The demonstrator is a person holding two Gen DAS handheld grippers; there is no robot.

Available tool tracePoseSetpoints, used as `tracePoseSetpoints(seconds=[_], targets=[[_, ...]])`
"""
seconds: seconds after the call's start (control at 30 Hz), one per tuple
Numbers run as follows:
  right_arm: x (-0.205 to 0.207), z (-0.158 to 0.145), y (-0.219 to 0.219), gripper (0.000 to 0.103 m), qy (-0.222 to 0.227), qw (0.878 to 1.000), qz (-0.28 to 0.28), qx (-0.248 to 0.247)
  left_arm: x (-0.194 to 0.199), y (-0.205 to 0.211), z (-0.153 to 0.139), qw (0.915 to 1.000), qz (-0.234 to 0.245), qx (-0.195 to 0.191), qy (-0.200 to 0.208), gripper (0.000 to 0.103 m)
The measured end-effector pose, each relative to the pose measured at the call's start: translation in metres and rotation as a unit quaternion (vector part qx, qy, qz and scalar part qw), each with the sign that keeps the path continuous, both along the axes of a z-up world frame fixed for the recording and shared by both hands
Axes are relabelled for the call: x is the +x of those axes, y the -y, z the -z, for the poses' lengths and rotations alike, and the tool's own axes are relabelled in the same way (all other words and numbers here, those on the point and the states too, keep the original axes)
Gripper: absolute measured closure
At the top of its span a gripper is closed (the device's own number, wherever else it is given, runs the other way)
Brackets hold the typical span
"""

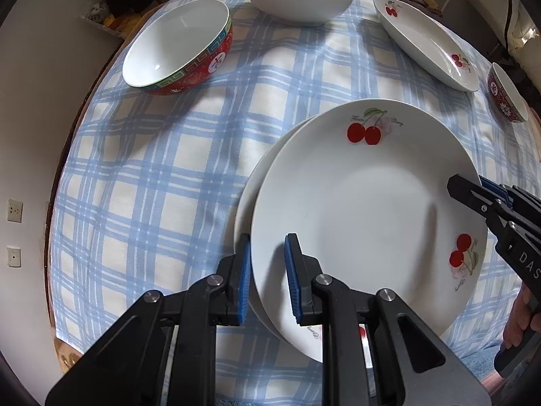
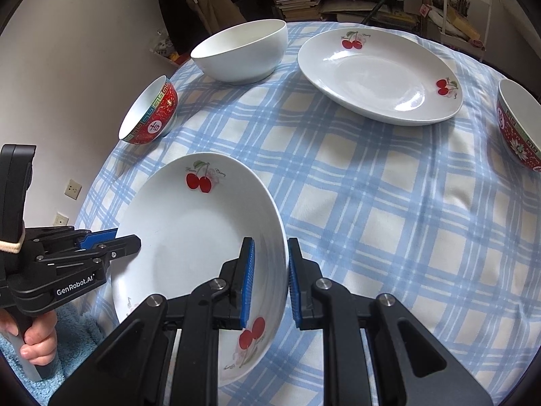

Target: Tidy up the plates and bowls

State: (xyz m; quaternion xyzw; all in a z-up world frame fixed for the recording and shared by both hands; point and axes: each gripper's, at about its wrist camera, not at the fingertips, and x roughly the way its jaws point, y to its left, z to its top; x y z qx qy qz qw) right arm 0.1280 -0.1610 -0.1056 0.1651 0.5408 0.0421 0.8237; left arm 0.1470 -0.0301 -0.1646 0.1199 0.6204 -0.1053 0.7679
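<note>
Left gripper [image 1: 267,270]: clamped on cherry plate [image 1: 368,209] rim.
Right gripper [image 2: 270,280]: clamped opposite.
Lower plate [image 1: 250,182]: offset; centre yours, lower level.

The middle of the checked tablecloth [image 2: 372,209] lies open. Around it stand a red bowl [image 2: 150,113], a white bowl [image 2: 241,52], a cherry plate [image 2: 378,74] and a second red bowl [image 2: 517,125]; the stacked cherry plates [image 1: 368,203] crowd the near edge.
</note>
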Motion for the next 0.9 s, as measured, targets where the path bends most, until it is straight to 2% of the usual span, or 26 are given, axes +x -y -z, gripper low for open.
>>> tracePoseSetpoints(seconds=[0.2,0.33,0.37,0.73,0.9], targets=[[-0.001,-0.001,0.000,0.083,0.002,1.000,0.001,-0.002,-0.004,0.002,-0.006,0.9999,-0.002,0.007,0.009,0.083],[0.000,-0.001,0.000,0.083,0.004,1.000,0.001,-0.003,-0.006,0.003,-0.009,0.9983,-0.002,0.041,0.041,0.083],[0.000,0.000,0.000,0.083,0.003,1.000,0.000,-0.003,-0.006,0.003,-0.008,0.9984,-0.001,0.041,0.038,0.083],[-0.001,0.000,0.004,0.083,0.001,1.000,0.011,-0.008,0.002,-0.004,-0.007,0.9993,-0.018,0.022,0.026,0.081],[-0.003,-0.005,0.004,0.082,-0.001,1.000,0.018,-0.020,-0.001,-0.009,-0.017,0.9989,-0.025,0.000,0.039,0.079]])
